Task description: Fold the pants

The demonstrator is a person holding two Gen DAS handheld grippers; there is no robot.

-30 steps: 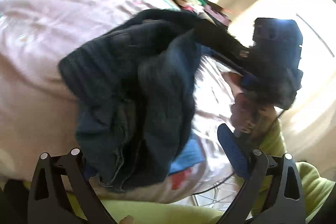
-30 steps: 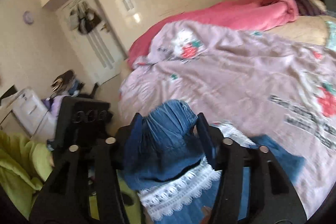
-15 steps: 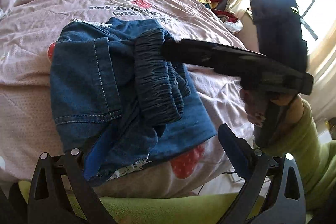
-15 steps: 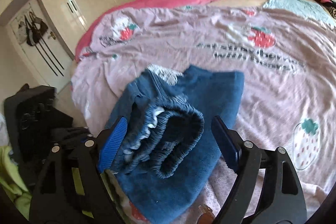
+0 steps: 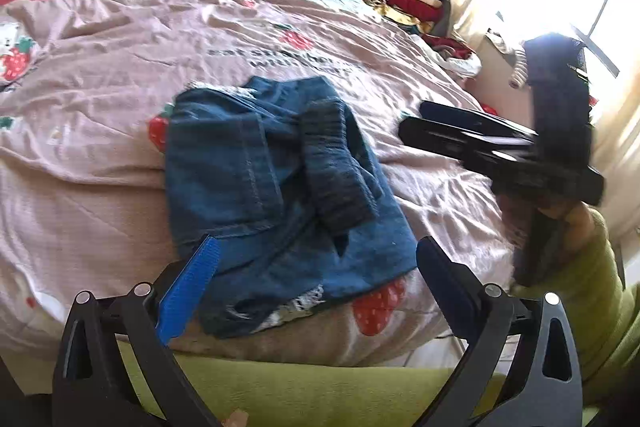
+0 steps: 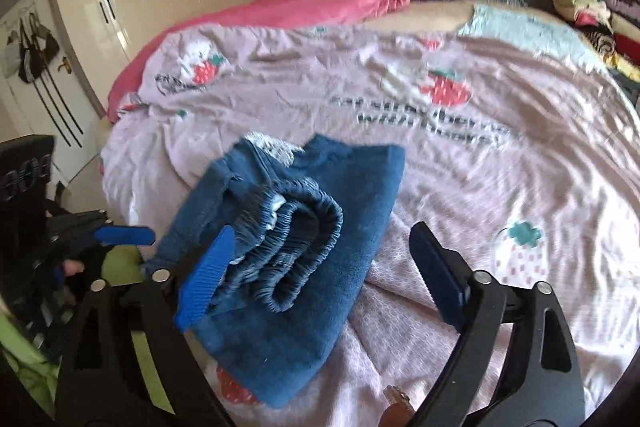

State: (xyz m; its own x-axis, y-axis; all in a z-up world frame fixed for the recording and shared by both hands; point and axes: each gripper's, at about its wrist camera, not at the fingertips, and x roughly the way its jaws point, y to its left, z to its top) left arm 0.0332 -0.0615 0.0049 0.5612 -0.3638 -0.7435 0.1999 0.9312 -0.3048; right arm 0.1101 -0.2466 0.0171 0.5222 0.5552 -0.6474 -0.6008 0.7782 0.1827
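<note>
change: our right tool let go, jaws opening | left tool apart, empty | folded blue denim pants now rest on pink strawberry bedspread, lower centre | fold looks nearly done

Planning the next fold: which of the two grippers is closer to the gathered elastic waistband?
The right gripper: its opening fingers straddle the waistband. The left gripper sits at the jeans' near edge.

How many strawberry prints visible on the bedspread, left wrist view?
4 red strawberry prints: far left edge, above the blue denim pants, just left of them, front edge. More may be hidden beneath the pants.
</note>
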